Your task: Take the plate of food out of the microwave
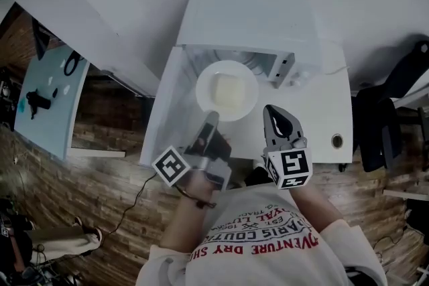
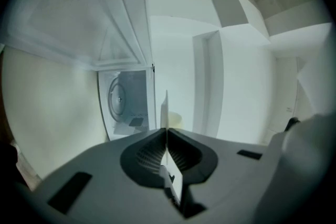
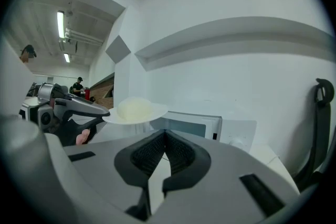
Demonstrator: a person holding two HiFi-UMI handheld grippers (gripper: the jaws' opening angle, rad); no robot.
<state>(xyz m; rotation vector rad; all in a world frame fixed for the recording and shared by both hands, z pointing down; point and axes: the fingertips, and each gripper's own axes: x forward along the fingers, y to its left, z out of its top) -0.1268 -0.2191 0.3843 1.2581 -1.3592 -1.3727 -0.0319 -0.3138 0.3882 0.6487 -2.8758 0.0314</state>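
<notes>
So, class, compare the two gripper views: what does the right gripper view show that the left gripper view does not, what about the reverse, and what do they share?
Only the right gripper view: the pale mound of food in full, the left gripper from outside, clamped on the rim of the plate, and the right gripper shut on nothing. Only the left gripper view: the microwave cavity, open, with its round turntable. Both: the plate and the microwave.

A white desk has a round grommet at its near right corner and a black chair to its right. At left, a pale blue board carries small dark items, with wooden floor nearer.
</notes>
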